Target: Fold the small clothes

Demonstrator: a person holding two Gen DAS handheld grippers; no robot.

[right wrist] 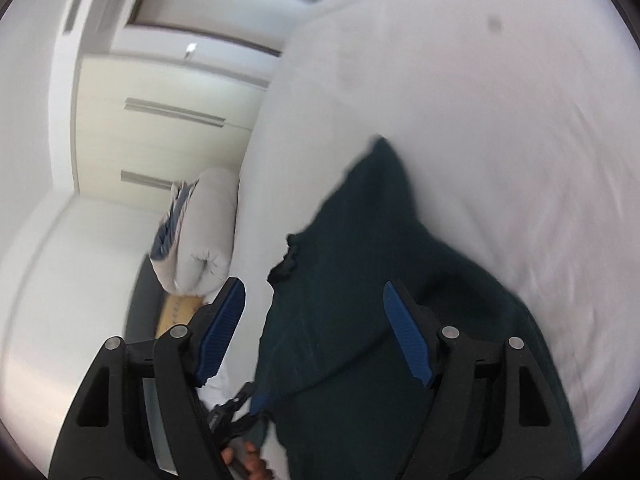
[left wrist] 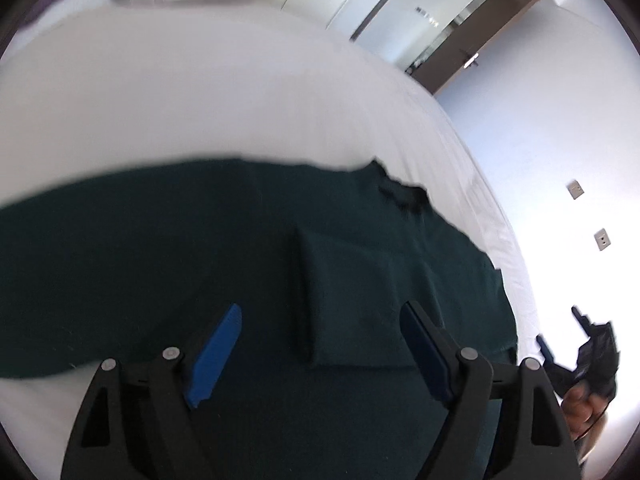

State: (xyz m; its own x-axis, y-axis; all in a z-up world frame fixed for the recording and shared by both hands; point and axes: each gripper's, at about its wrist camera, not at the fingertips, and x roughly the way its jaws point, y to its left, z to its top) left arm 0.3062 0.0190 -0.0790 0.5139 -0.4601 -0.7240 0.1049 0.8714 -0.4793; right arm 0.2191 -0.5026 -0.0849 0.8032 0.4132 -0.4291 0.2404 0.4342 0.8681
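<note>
Both grippers, left gripper (left wrist: 320, 344) and right gripper (right wrist: 314, 330), hang wide open and empty over that dark green garment (left wrist: 200, 240), which looks soft, light and floppy, so pinching hems or corners seems best.

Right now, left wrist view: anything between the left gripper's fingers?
Only the dark green garment lying flat on the white bed beneath; the left gripper is open, gripping nothing.

Loads of open white bed (left wrist: 180, 92) past the dark green garment (left wrist: 200, 240); only a rolled duvet (right wrist: 204, 232) crowds the edge.
</note>
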